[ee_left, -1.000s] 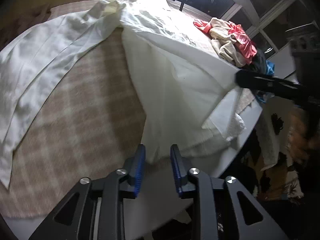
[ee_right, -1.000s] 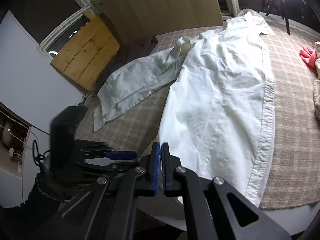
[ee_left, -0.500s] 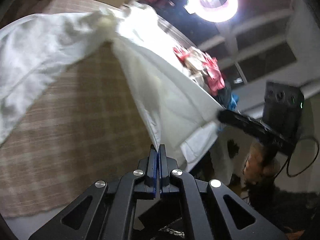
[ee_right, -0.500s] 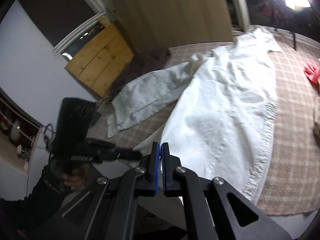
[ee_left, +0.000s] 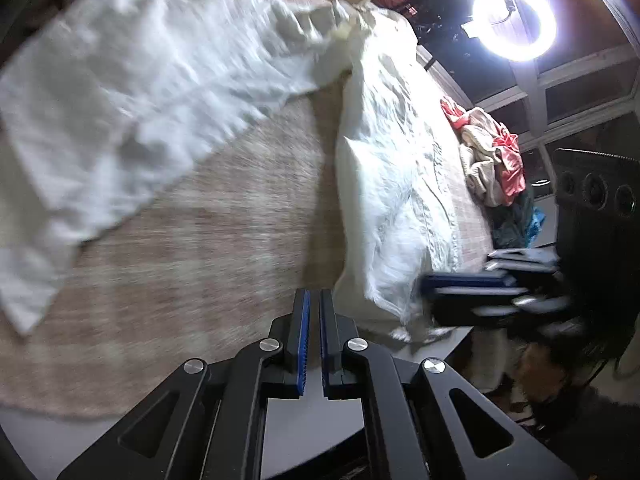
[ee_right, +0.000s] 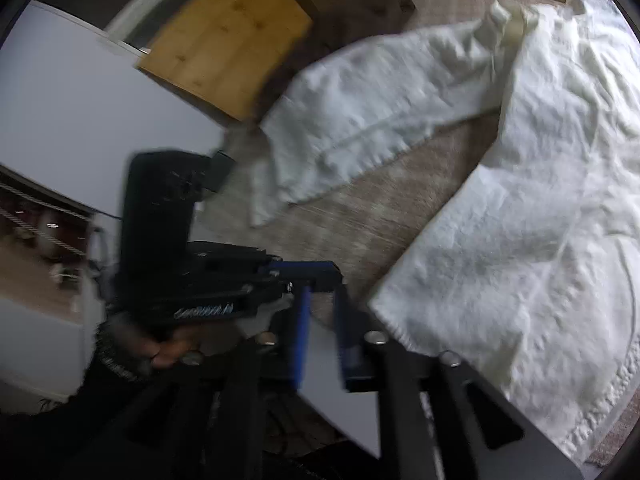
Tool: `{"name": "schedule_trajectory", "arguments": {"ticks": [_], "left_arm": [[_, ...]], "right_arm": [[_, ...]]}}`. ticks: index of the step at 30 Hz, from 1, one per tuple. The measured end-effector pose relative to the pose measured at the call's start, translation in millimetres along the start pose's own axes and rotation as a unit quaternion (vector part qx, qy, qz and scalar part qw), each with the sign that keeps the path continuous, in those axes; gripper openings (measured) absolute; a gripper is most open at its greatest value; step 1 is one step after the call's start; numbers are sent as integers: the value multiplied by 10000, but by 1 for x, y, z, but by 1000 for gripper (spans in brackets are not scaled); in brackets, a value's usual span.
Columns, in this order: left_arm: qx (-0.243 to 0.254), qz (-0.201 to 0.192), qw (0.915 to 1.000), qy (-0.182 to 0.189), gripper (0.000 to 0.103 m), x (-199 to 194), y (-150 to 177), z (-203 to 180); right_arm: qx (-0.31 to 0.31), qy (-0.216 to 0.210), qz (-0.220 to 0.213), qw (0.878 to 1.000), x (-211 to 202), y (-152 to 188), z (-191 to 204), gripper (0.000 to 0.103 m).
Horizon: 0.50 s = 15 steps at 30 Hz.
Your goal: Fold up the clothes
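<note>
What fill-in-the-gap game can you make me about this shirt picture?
1. The big shirt spread out flat is ____ in colour.
2. The beige cloth lies ____ the shirt.
3. The bright lamp up high has the shape of a ____.

Missing words: white; under; ring.
</note>
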<state>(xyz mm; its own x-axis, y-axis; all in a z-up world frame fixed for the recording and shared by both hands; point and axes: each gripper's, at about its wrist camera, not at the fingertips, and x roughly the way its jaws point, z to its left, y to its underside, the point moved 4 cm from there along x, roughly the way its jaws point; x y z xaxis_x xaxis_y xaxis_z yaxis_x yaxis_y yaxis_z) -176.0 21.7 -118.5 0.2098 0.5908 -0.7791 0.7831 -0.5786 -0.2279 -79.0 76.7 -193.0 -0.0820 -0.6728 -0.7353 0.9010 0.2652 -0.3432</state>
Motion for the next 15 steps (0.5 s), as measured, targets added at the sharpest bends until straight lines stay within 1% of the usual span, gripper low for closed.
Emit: {"name": "schedule_trajectory", "arguments": {"ticks": [1, 2, 3, 4, 5, 7, 8, 11, 12, 13, 15], "left_arm": [[62, -27, 10000, -23, 3, -2, -1, -2], [128, -51, 9999, -41, 4, -4, -2, -5], [223, -43, 9997, -111, 6, -4, -4, -9], [287, -4, 9995, -126, 9, 0, -6, -14], [346, 38, 9993, -134, 10, 5, -9, -19], [457, 178, 9988, -66, 10, 22, -11, -34], [512, 250, 9984, -29, 10, 30, -12, -41], [759, 480, 9957, -208, 9, 54, -12, -55], [831, 530, 9947, -305, 6, 60, -12, -57], [902, 578, 9934, -405, 1, 66, -13, -58], [895, 626, 9933, -386, 1, 68, -13, -60]], "right_arm": [[-36, 3, -156, 9999, -14, 3, 0, 39], [-72, 7, -312, 9995, -29, 5, -1, 43], [5, 257, -498, 9984, -46, 12, -12, 45], [84, 512, -684, 9963, -64, 19, -24, 45], [163, 765, -869, 9931, -82, 27, -35, 45], [472, 1362, -931, 9852, -100, 44, -66, 45], [664, 1472, -911, 9827, -103, 55, -80, 45], [1239, 1791, -850, 9723, -113, 88, -120, 45], [1429, 1895, -829, 9679, -116, 99, -134, 45], [1484, 1888, -812, 9673, -114, 106, -138, 45], [1529, 1898, -767, 9668, -110, 116, -143, 45]]}}
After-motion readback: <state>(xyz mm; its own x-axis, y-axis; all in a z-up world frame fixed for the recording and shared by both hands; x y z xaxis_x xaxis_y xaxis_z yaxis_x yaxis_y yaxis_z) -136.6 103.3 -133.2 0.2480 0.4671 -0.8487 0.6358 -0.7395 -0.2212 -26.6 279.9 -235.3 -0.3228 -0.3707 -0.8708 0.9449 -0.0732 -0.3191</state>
